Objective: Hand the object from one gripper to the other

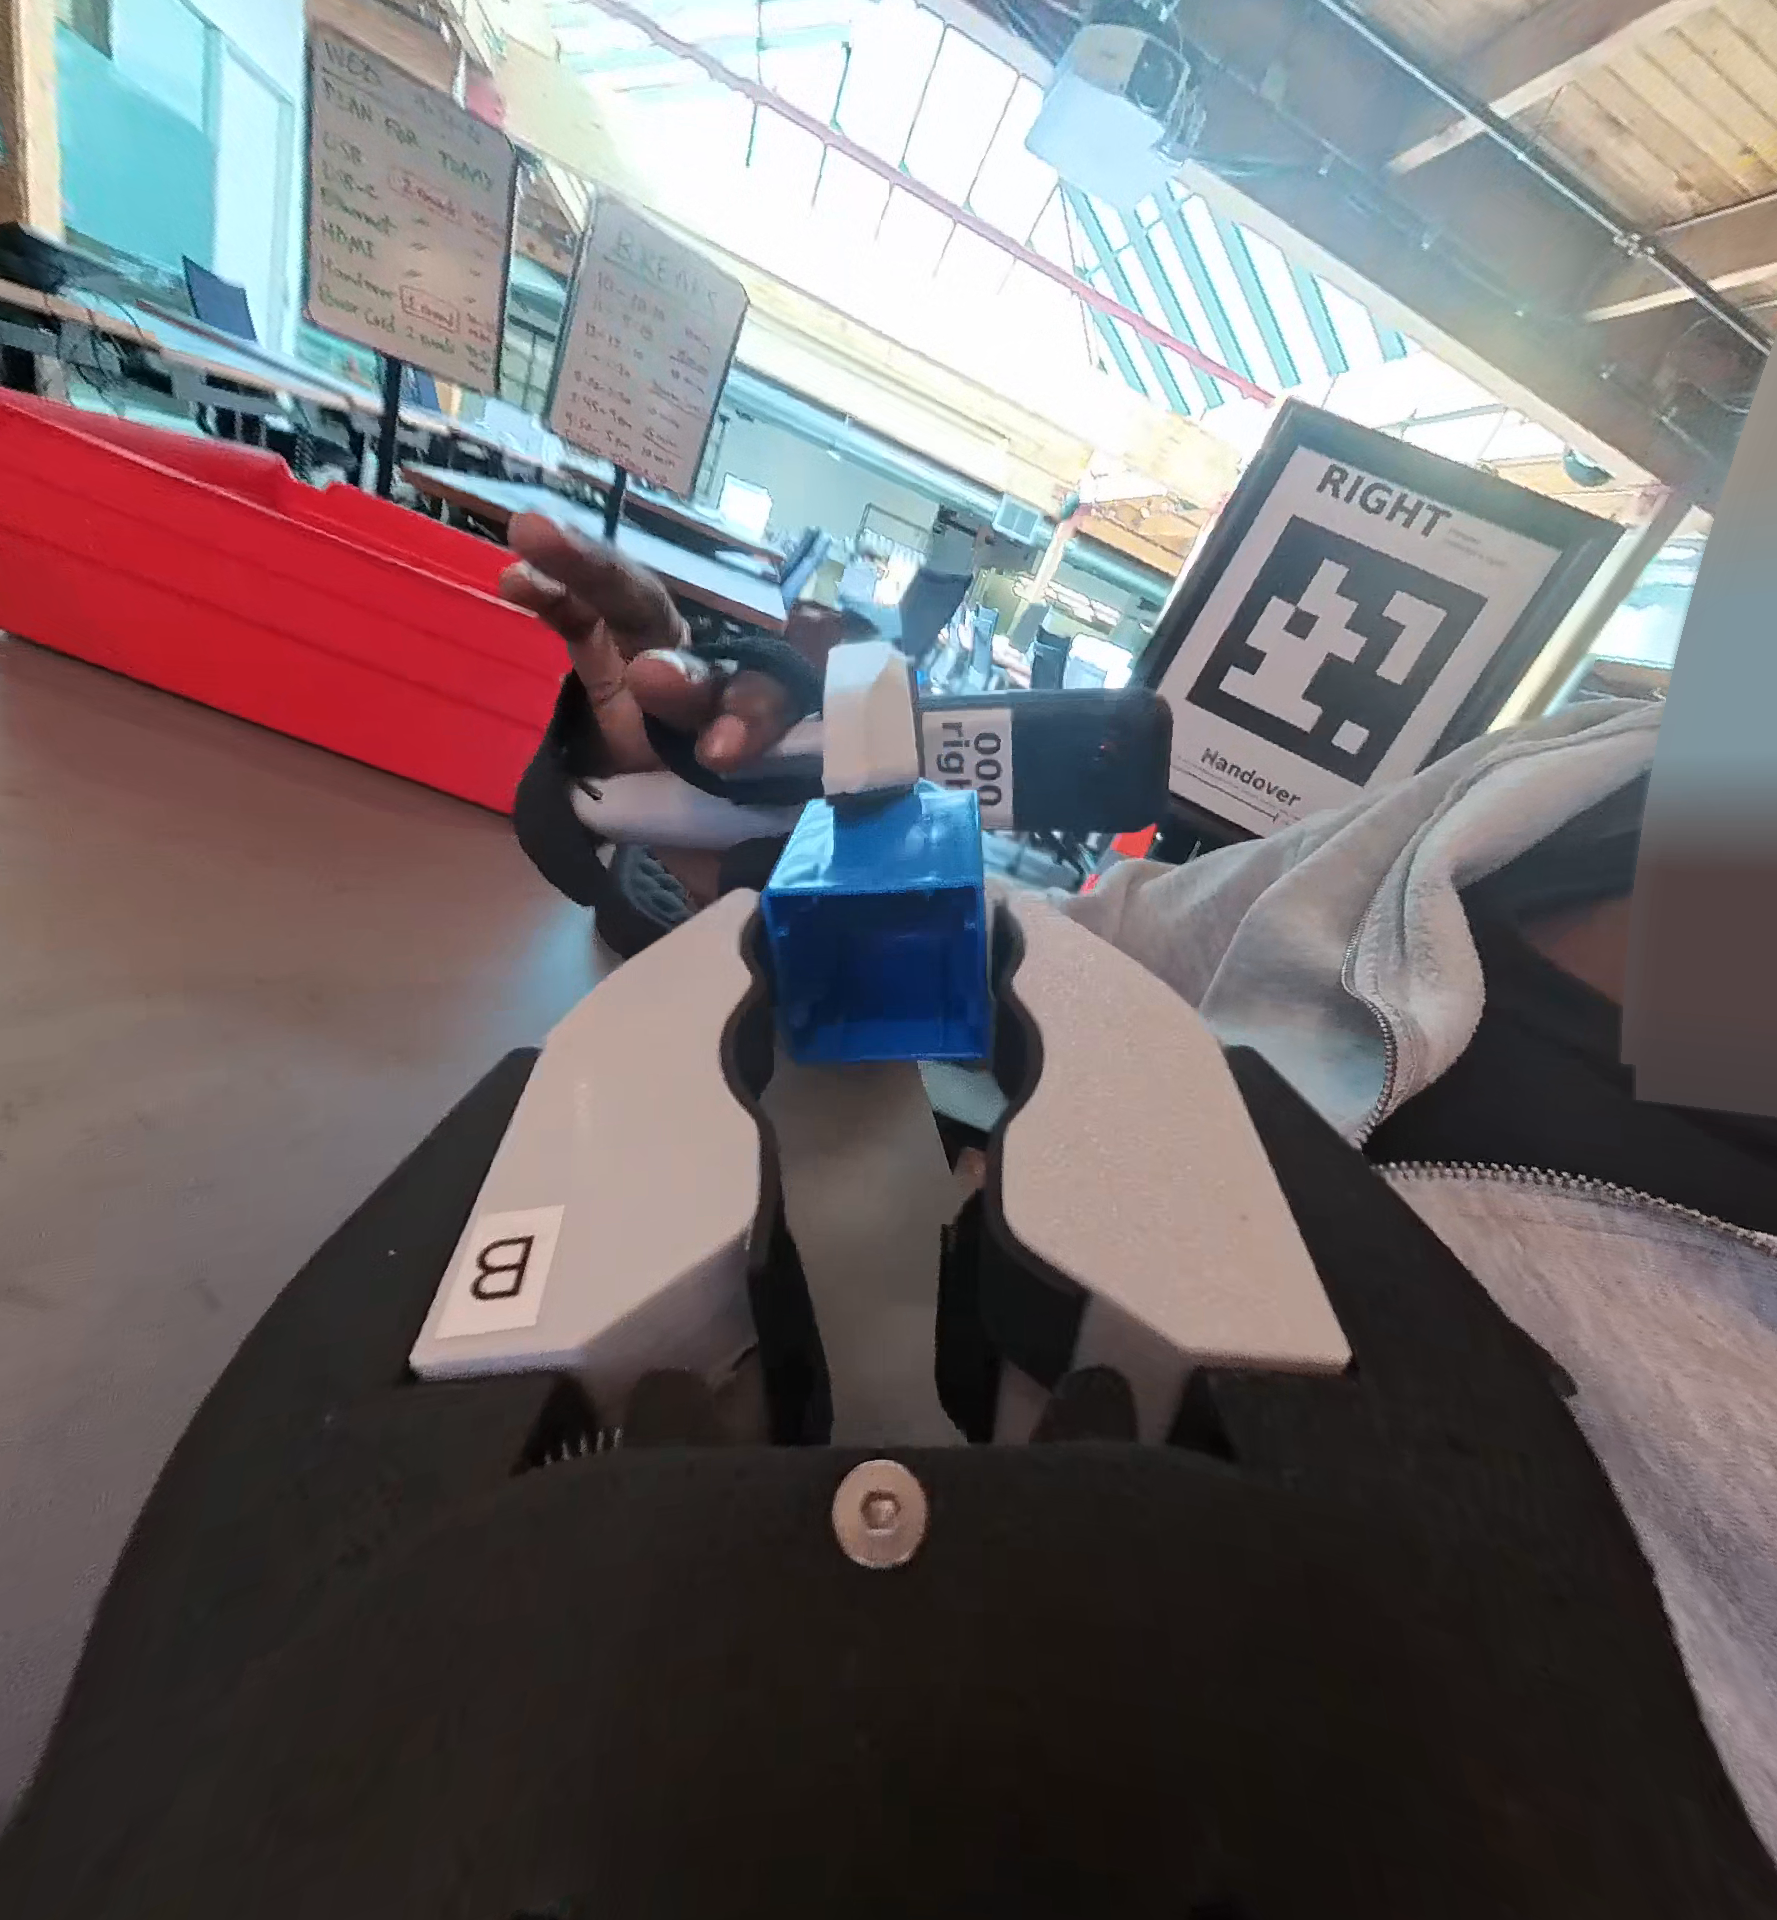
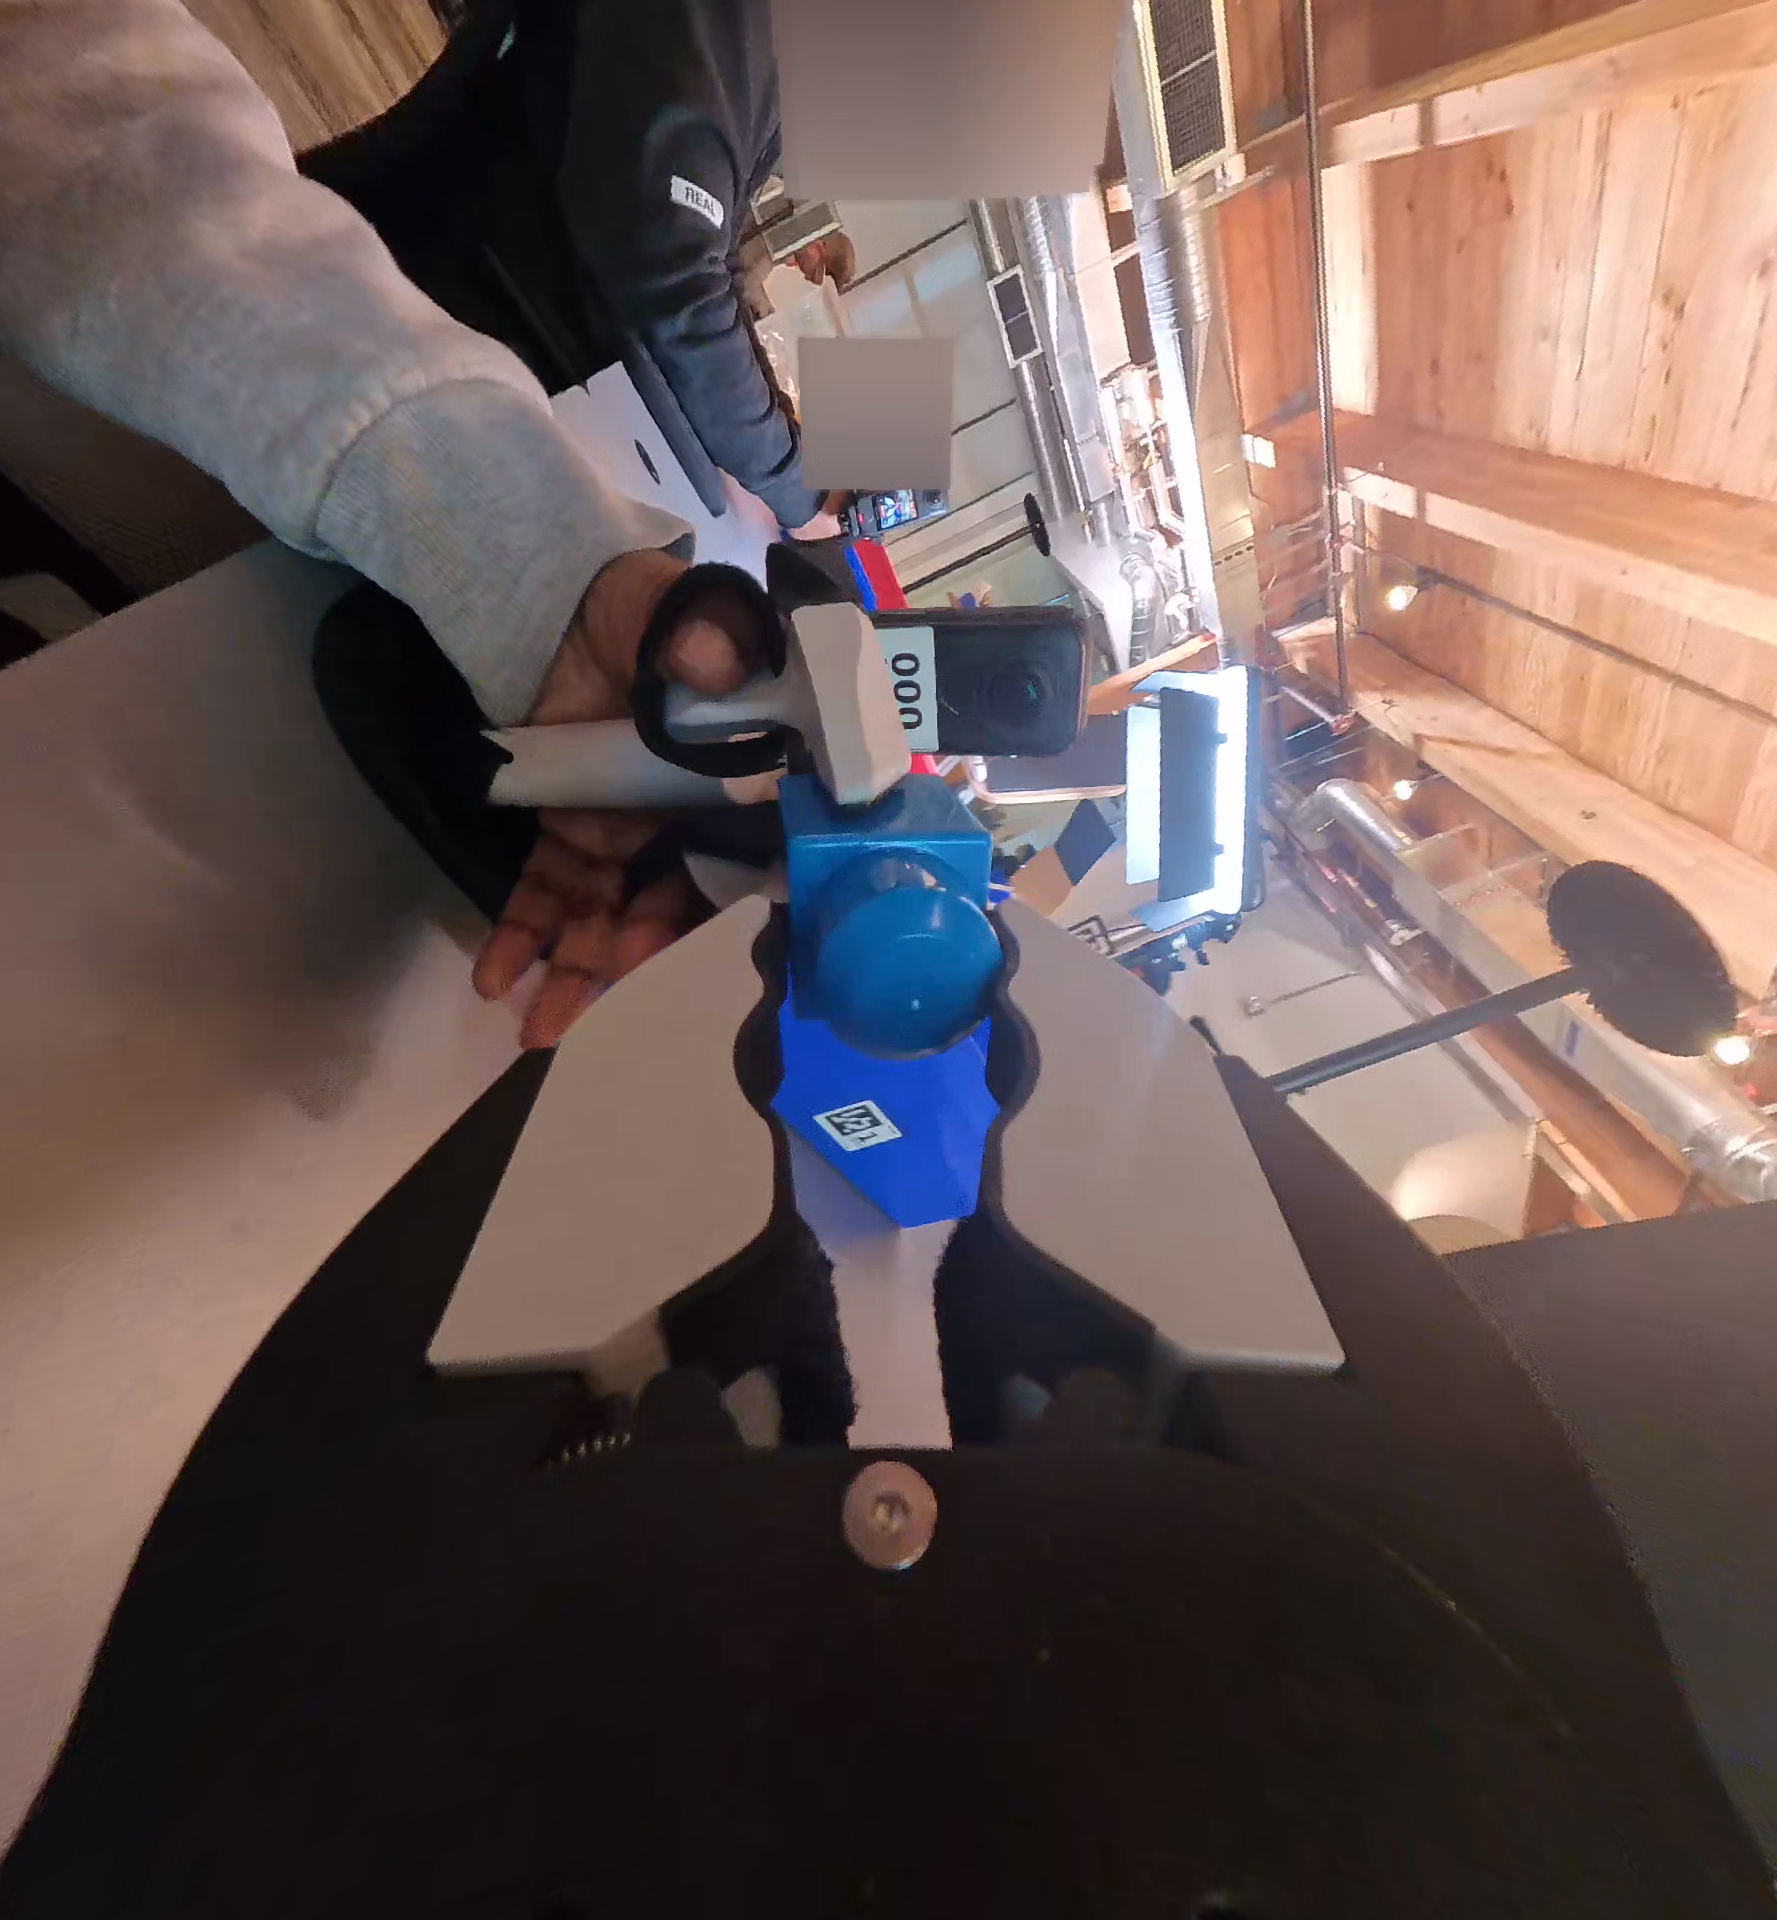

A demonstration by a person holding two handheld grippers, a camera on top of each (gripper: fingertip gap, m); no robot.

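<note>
A blue plastic object is held in the air between both grippers. In the left wrist view its hollow square end (image 1: 879, 966) sits between my left gripper's (image 1: 879, 914) grey fingers, which are shut on it. In the right wrist view its round knob (image 2: 905, 966) and a wedge bearing a small sticker sit between my right gripper's (image 2: 886, 925) fingers, also shut on it. Each view shows the other gripper's finger resting on the far end of the block: the right gripper's finger (image 1: 868, 727) and the left gripper's finger (image 2: 848, 707). The hands behind both have their fingers spread.
A red bin (image 1: 240, 582) stands on the brown table (image 1: 188, 987) at the left. A framed marker sign (image 1: 1383, 623) stands at the right, with whiteboards (image 1: 406, 197) behind. A grey sleeve (image 1: 1383, 935) lies close on the right. Another person in a dark jacket (image 2: 655, 260) stands beyond. My two grippers' fingertips are within a few centimetres of each other.
</note>
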